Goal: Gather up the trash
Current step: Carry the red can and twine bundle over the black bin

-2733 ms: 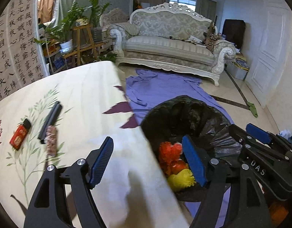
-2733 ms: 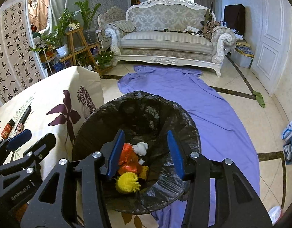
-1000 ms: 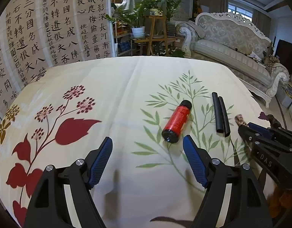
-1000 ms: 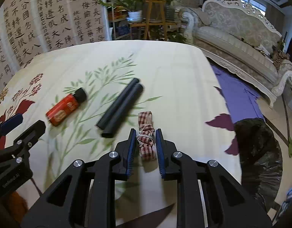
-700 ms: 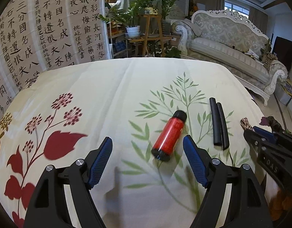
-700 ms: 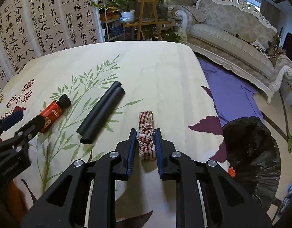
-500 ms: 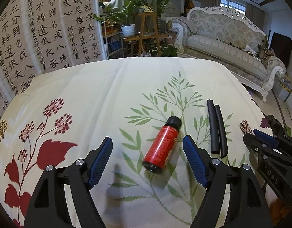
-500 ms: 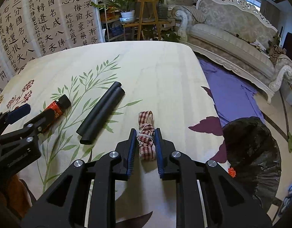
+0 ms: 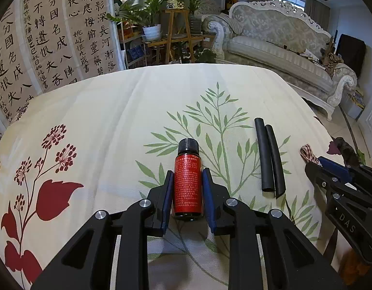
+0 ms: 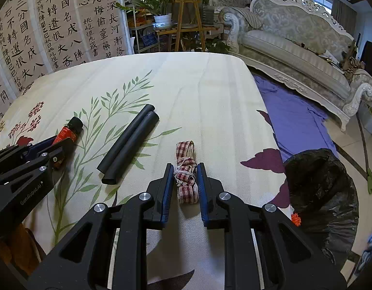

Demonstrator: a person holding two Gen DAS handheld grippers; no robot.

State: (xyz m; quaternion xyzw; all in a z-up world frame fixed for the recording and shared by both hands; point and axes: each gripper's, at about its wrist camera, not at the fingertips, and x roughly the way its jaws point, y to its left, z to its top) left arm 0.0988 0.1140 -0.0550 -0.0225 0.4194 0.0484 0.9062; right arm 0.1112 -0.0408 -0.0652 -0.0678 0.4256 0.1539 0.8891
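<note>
Bin [image 10: 323,193] holds an orange scrap; left gripper [image 9: 187,181], earlier wide, is closing onto bottle [image 9: 187,183]; right gripper [image 10: 185,176] clamps cloth [image 10: 186,176].

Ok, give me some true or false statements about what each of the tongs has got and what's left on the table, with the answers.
1. The left tongs are closing around a red bottle. True.
2. The right tongs are empty. False: they are shut on a checkered cloth bundle.
3. The two black tubes lie side by side on the tablecloth. True.
4. The red bottle stands upright. False: it lies on its side.
5. The black trash bag sits on the table. False: it is beside the table, lower down.
</note>
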